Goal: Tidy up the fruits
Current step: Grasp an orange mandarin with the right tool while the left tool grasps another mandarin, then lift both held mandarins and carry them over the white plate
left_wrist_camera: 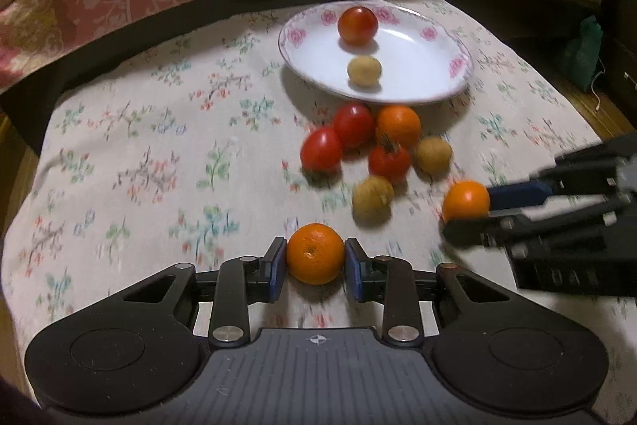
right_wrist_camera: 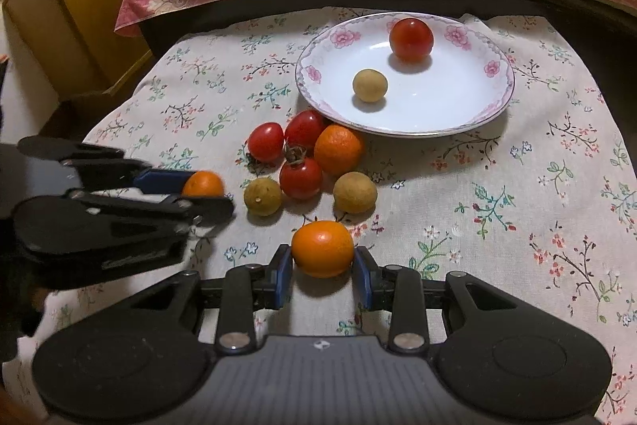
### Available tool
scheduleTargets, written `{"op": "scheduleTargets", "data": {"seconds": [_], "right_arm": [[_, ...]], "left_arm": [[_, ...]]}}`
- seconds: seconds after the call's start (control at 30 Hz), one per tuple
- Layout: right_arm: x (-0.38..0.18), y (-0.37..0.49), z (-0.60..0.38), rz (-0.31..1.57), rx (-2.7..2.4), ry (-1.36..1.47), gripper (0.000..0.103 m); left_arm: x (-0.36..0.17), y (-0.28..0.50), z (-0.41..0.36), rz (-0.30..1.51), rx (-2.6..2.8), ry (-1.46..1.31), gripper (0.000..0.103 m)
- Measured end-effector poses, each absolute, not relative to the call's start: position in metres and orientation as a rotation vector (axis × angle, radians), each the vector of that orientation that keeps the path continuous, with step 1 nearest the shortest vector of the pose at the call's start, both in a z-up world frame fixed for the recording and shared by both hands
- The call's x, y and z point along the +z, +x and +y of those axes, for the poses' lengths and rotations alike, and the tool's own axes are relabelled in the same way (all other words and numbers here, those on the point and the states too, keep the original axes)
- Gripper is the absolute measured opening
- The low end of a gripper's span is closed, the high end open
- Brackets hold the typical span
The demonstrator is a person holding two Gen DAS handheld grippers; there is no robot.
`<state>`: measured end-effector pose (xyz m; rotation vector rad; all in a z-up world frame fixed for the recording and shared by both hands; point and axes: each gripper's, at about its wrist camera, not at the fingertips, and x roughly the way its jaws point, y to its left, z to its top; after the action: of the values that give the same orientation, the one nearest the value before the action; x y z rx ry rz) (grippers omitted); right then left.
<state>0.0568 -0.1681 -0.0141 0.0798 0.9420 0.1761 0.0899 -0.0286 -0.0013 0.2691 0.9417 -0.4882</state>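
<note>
While each gripper (left_wrist_camera: 315, 261) (right_wrist_camera: 322, 261) pinches an orange (left_wrist_camera: 315, 253) (right_wrist_camera: 322, 247) at its middle, the fruit seems soft and round, so maybe slippery.

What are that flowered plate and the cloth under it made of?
The plate looks like glazed ceramic or porcelain: glossy white, with highlights and a printed pink rose border, though melamine is possible. The cloth seems woven cotton or linen: matte, with slight wrinkles and a floral print.
</note>
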Motion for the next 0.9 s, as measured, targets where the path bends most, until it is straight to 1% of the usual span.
{"op": "scheduleTargets", "data": {"seconds": [0.2,0.43,0.47,0.5,0.57,0.6,0.67,0.73,0.77,0.9], "right_arm": [[-0.018,0.044,-0.162,0.941,0.193,0.015,0.033],[-0.019,0.046,-0.16,0.935,0.201,-0.002,0.033],[-0.019,0.046,-0.16,0.933,0.202,-0.004,0.033],[-0.02,0.046,-0.16,0.932,0.201,-0.002,0.033],[-0.019,0.047,-0.161,0.934,0.203,0.002,0.034],[-0.019,0.048,-0.161,0.935,0.202,0.004,0.034],[-0.019,0.048,-0.162,0.937,0.206,0.011,0.037],[-0.019,0.047,-0.162,0.934,0.211,0.011,0.045],[-0.019,0.047,-0.161,0.933,0.212,0.006,0.047],[-0.019,0.046,-0.16,0.926,0.205,-0.007,0.049]], "left_arm": [[-0.006,0.065,-0.025,0.954,-0.499,0.275,0.04],[-0.007,0.067,-0.027,0.931,-0.516,0.299,0.044],[-0.007,0.066,-0.027,0.928,-0.516,0.305,0.046],[-0.007,0.066,-0.027,0.927,-0.513,0.311,0.052],[-0.008,0.065,-0.027,0.933,-0.51,0.314,0.062],[-0.009,0.065,-0.027,0.935,-0.511,0.312,0.062],[-0.009,0.064,-0.025,0.935,-0.512,0.312,0.063],[-0.009,0.063,-0.025,0.937,-0.511,0.308,0.065],[-0.009,0.062,-0.024,0.937,-0.512,0.305,0.065],[-0.009,0.062,-0.023,0.936,-0.509,0.302,0.065]]}}
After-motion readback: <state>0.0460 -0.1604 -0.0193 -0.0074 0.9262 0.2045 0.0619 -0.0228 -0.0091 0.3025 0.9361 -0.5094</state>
